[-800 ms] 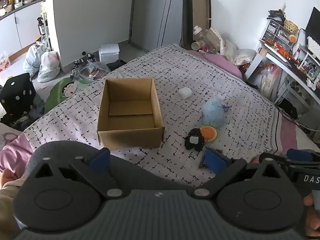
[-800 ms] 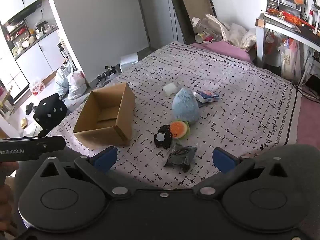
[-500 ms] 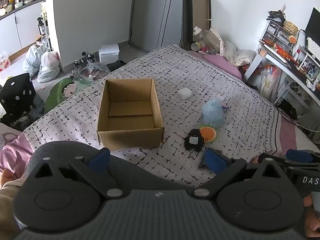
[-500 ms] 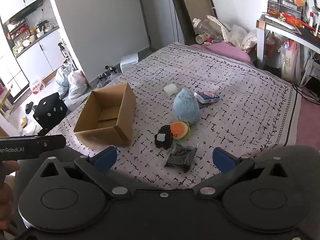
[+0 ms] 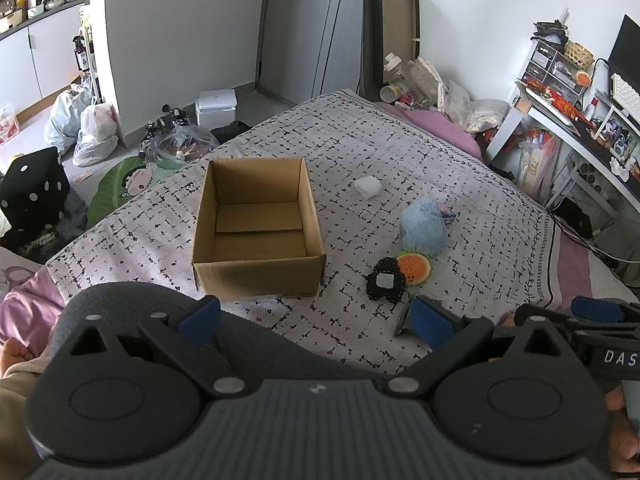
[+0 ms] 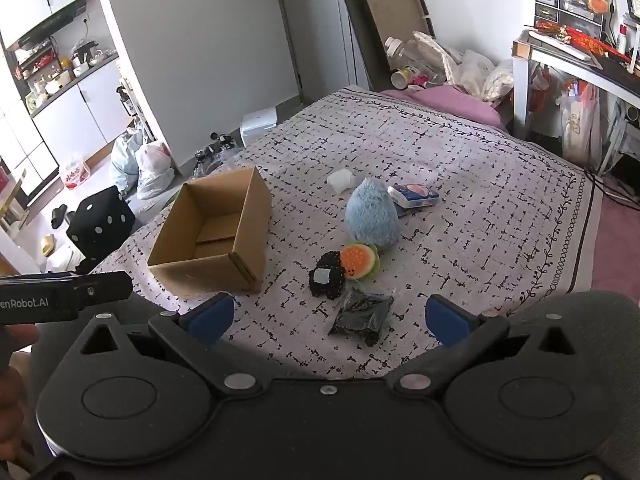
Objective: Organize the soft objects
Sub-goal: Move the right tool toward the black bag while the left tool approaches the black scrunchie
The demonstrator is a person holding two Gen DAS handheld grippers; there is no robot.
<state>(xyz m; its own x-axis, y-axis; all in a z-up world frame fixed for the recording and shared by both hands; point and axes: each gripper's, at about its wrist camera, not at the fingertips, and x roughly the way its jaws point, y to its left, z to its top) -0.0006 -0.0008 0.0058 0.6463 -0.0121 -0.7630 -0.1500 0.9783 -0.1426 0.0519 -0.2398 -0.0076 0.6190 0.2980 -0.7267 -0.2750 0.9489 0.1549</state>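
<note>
Brown corrugated cardboard box (image 5: 258, 228) sits open-topped on the bed's black-and-white patterned bedspread (image 5: 460, 184), nothing visible inside. Right of it, well apart from the box, the soft things cluster: fluffy light-blue plush toy (image 6: 372, 214) upright, round orange-and-green burger-like plush (image 6: 359, 261) just in front of it, black crocheted piece with a pale square patch (image 6: 326, 276) touching the orange plush's left side. Clear plastic bag of dark fabric (image 6: 362, 314) lies nearest the right gripper. Small white crumpled soft lump (image 6: 340, 180) lies beyond the blue plush, and a blue-and-white tissue pack (image 6: 414, 195) rests just beside the blue plush on its right.

Left gripper (image 5: 316, 316): jaws spread wide, nothing between the blue pads, held low over the near edge of the bed in front of the box. Right gripper (image 6: 326, 318): jaws also released and wide, empty, with the bag of dark fabric seen between the pads but not touched. The right gripper's tip shows at the right edge of the left wrist view; the left gripper's at the left edge of the right wrist view.

Versus the earlier frames: hardly any change. Both views sit almost the same, jaws equally wide, and box and soft items keep their places.
</note>
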